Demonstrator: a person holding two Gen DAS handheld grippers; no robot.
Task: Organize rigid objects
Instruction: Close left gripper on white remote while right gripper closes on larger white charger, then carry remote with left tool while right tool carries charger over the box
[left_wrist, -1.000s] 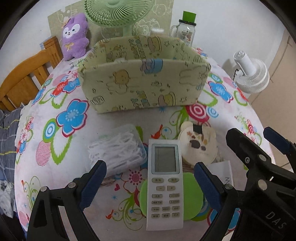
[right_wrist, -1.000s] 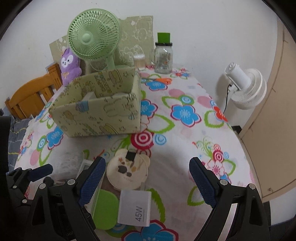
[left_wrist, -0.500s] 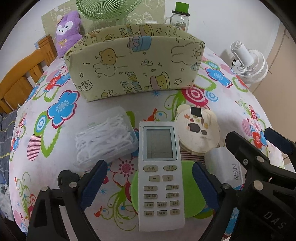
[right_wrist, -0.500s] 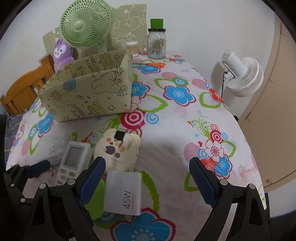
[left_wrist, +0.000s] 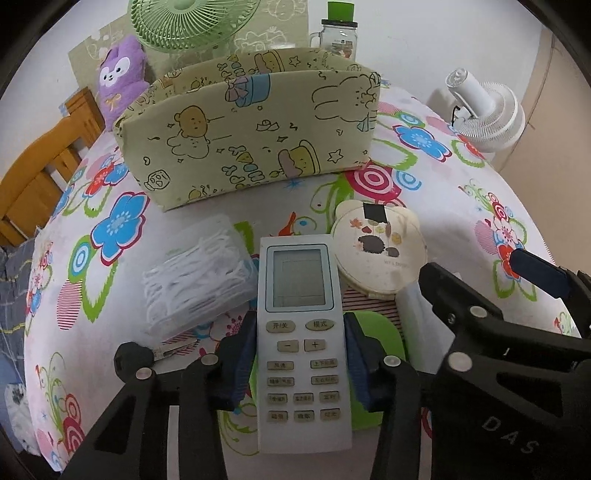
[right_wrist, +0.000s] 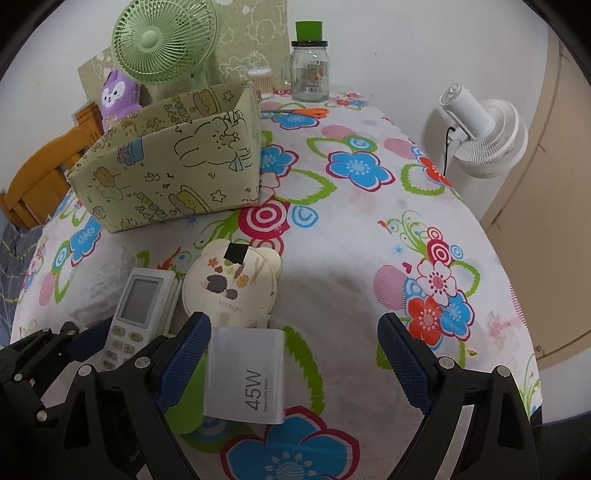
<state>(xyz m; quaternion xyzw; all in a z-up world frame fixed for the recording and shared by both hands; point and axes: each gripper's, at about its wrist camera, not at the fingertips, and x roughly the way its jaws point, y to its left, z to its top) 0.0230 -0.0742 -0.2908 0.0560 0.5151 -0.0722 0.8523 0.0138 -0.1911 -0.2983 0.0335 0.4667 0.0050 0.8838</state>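
A white remote control (left_wrist: 301, 332) lies on a green disc (left_wrist: 380, 339) on the flowered tablecloth. My left gripper (left_wrist: 299, 365) is closing on it, and the blue pads touch both long sides at the button section. Left of the remote sits a clear box of white floss picks (left_wrist: 199, 277). To its right is a round cream case (left_wrist: 378, 251). My right gripper (right_wrist: 295, 354) stands open over a white 45W charger (right_wrist: 245, 376). Its left pad is close to the charger's edge and its right pad is far off. A yellow-green fabric box (left_wrist: 243, 147) stands behind.
Behind the fabric box (right_wrist: 173, 170) are a green desk fan (right_wrist: 164, 40), a purple plush (right_wrist: 120, 96) and a glass jar with a green lid (right_wrist: 309, 70). Orange scissors (right_wrist: 314, 112) lie near the jar. A wooden chair (left_wrist: 44, 166) stands left, a white fan (right_wrist: 484, 136) right.
The left jaws have come together from wide apart onto the sides of the remote. Both grippers have sunk a little toward the table. The right jaws kept their width.
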